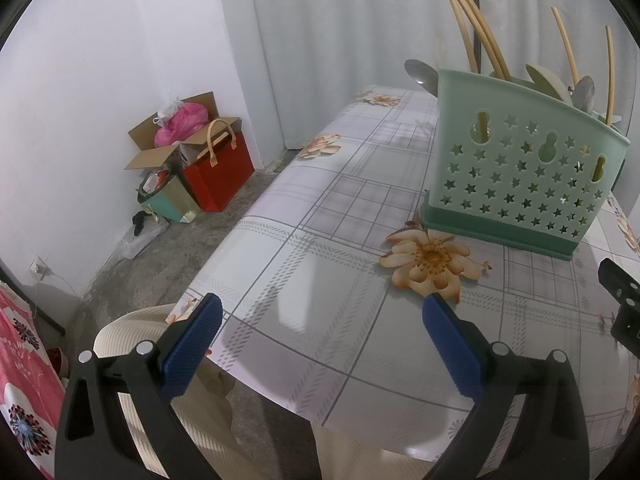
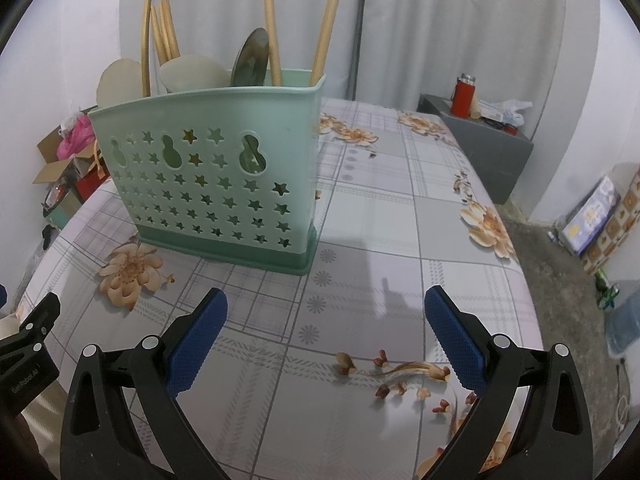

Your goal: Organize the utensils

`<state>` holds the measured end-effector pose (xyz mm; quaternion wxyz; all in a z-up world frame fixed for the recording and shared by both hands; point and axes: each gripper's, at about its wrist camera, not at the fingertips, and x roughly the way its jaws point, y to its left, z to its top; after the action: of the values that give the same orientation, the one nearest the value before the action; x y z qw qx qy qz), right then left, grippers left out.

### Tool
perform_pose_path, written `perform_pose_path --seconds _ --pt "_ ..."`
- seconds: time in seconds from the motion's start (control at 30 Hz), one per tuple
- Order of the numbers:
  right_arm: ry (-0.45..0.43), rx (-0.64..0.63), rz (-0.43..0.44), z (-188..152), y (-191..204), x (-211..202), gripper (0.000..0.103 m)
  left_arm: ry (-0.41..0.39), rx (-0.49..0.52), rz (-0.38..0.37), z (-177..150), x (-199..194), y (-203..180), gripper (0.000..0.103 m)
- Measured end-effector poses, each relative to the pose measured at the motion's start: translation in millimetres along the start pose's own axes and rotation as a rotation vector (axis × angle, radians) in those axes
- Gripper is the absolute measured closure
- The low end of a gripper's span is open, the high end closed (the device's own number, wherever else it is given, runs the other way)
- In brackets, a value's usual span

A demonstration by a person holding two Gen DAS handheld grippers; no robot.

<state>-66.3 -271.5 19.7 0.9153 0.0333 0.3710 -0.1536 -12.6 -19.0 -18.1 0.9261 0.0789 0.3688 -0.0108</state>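
left wrist view first: the left gripper (image 1: pixel 320 320) has its blue pads spread wide with nothing between them, hovering over bare tablecloth (image 1: pixel 312 208) near the table's front edge. right wrist view shows the right gripper (image 2: pixel 326 320) the same way, jaws apart and empty, low in the frame above the plaid cloth.

further out, the mint green utensil caddy (image 2: pixel 212 176) stands upright on the table at upper left of the right view, upper right of the left view. chopsticks (image 2: pixel 272 24), a metal spoon (image 2: pixel 251 58) and pale spoons (image 2: pixel 120 80) already stand in it, long axes near vertical, handles or tips fanning upward. i see no loose utensil on the cloth.

the caddy looks like thin, light plastic, likely to slide or tip if nudged; best held by the rim or a side wall. the chopsticks seem stiff, slim and prone to rolling, so pinch mid-shaft. the spoon looks slick; grip its narrow handle.
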Motion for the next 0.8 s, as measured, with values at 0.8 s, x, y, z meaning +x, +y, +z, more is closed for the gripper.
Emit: perform_pose_path --seconds 0.8 --pt "0.006 -0.001 0.004 2.5 0.9 1.5 0.008 0.002 0.0 -0.002 -1.1 0.5 -0.5 0.006"
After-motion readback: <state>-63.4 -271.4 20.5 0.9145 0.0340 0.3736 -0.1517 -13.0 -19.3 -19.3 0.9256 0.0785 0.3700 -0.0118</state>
